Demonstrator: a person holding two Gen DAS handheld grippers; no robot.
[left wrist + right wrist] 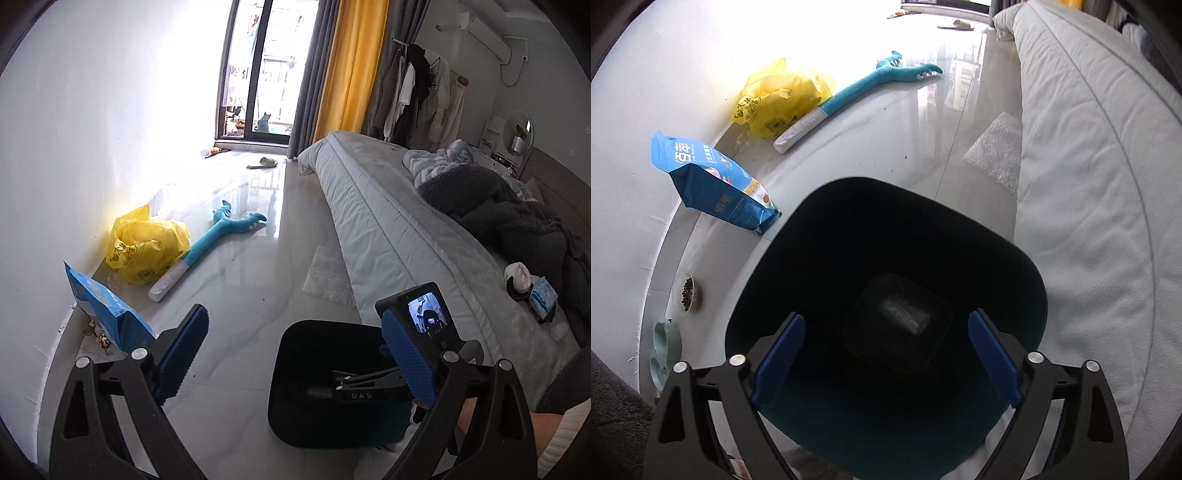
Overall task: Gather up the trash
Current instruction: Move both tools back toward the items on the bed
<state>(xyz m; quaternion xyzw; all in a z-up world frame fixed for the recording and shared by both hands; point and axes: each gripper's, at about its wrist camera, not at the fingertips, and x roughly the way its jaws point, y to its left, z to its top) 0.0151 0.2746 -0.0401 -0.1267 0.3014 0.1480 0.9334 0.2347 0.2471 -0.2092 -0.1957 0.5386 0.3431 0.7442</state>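
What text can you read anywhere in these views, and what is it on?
"DAS": on the black bar of the right gripper, in the left wrist view.
Blue bag: large white characters and smaller print, too blurred to read.
Yellow plastic bag: dark print, too blurred to read.

bin [886, 229] black | bag [147, 243] yellow | toy [221, 236] teal | curtain [351, 66] yellow

Floor [236, 306]: glossy pale tile, faintly veined, mirroring the window. Bin [886, 229]: dark matt plastic, smooth walls. Yellow bag [147, 247]: thin crinkled plastic film. Blue pouch [713, 181]: shiny printed foil or plastic. Bubble wrap [328, 280]: clear, pimpled. Bedcover [406, 236]: soft matt quilted cloth. Gripper pads [993, 354]: blue, ribbed.
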